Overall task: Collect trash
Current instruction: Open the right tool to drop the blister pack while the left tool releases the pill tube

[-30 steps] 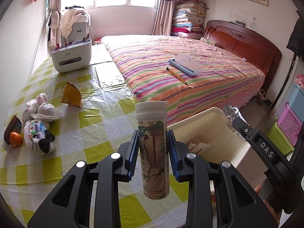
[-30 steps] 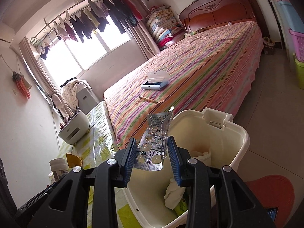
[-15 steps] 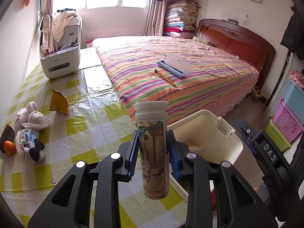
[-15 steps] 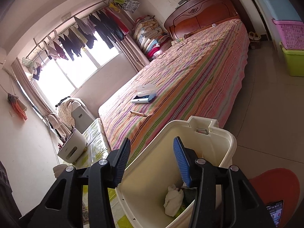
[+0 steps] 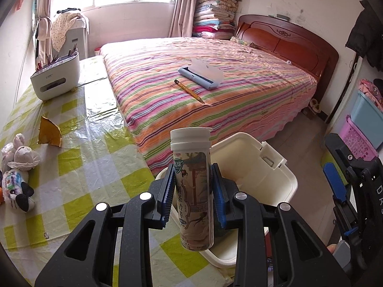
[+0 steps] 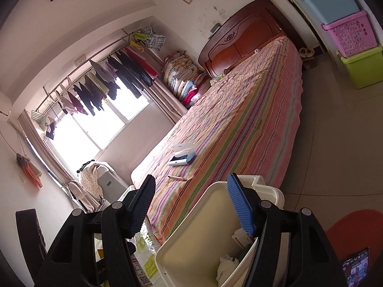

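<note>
My left gripper is shut on an upright printed tube with a white cap, held over the near rim of the cream trash bin beside the table. In the right wrist view my right gripper hangs above the same bin, its jaws opening with nothing between them. Crumpled white paper and other scraps lie in the bin's bottom. The right gripper's blue pad also shows at the right edge of the left wrist view.
A yellow-checked table carries an orange paper scrap, soft toys and a white pen holder. The striped bed holds a pencil and a blue case. Stacked plastic baskets stand against the right-hand wall.
The right gripper let go of a silver blister pack, which is gone from view, and its jaws spread while it rolled. The left gripper carried the tube rightward over the bin.
</note>
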Demonstrator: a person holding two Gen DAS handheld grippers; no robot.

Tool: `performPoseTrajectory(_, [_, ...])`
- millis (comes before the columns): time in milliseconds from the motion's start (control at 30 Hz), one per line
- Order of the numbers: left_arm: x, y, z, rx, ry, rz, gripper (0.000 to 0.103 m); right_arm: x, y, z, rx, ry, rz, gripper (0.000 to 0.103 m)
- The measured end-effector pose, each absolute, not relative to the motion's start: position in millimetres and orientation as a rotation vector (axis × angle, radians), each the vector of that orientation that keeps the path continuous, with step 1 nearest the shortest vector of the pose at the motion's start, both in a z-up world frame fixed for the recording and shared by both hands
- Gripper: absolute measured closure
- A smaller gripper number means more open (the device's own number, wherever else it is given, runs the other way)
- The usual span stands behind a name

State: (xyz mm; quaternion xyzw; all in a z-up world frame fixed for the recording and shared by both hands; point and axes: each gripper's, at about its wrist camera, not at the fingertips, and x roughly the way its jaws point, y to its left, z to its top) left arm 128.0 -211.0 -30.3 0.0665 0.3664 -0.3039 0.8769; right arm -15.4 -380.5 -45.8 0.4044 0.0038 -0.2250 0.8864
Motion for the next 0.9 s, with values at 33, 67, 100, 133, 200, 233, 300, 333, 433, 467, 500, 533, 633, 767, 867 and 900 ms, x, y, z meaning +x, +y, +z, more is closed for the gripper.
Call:
performPoseTrajectory(33, [129,-214,-31,0.143,0.767,-0.638,0.074,-18,-380,-46,0.845,-0.007,-0.472,0.037])
performPoseTrajectory(67, [129,-216,-32,0.144,0.771,-0.641,0.074,-21,-381,-45,0.847,-0.021,-0.477,0.036])
performPoseTrajectory(100, [130,-218,-33,0.143,0.776,-0.645,0.074,-22,-381,-45,0.848,-0.03,-0.481,0.035])
performPoseTrajectory(133, [130,-220,-34,0.143,0.781,-0.648,0.074,-23,-381,-44,0.848,-0.035,-0.483,0.035])
performPoseTrajectory(200, [130,-225,-35,0.15,0.789,-0.658,0.074,-22,-382,-45,0.852,-0.031,-0.48,0.035])
performPoseTrajectory(233, [130,-227,-36,0.153,0.789,-0.661,0.074,-21,-383,-45,0.856,-0.027,-0.477,0.035])
performPoseTrajectory(300, [130,-231,-38,0.16,0.793,-0.672,0.074,-21,-384,-46,0.865,-0.024,-0.474,0.035])
performPoseTrajectory(333, [129,-233,-38,0.165,0.795,-0.676,0.074,-21,-385,-47,0.867,-0.023,-0.474,0.035])
performPoseTrajectory(433, [128,-238,-40,0.177,0.796,-0.679,0.073,-22,-385,-47,0.871,-0.027,-0.474,0.035])
performPoseTrajectory(467, [128,-240,-41,0.181,0.8,-0.679,0.073,-22,-385,-47,0.871,-0.027,-0.474,0.035])
performPoseTrajectory(500, [128,-240,-41,0.179,0.802,-0.675,0.072,-22,-385,-48,0.871,-0.026,-0.473,0.035])
performPoseTrajectory(533, [128,-240,-42,0.177,0.801,-0.669,0.072,-22,-385,-48,0.873,-0.027,-0.473,0.035])
performPoseTrajectory(633, [129,-237,-38,0.174,0.78,-0.649,0.026,-22,-385,-48,0.871,-0.022,-0.472,0.035])
performPoseTrajectory(767, [123,-227,-26,0.181,0.683,-0.601,0.018,-20,-384,-50,0.869,-0.009,-0.468,0.035])
performPoseTrajectory(867, [124,-219,-22,0.194,0.676,-0.587,0.017,-17,-382,-51,0.864,0.005,-0.463,0.035])
performPoseTrajectory(900, [125,-214,-21,0.196,0.674,-0.581,0.017,-16,-381,-51,0.863,0.009,-0.461,0.035])
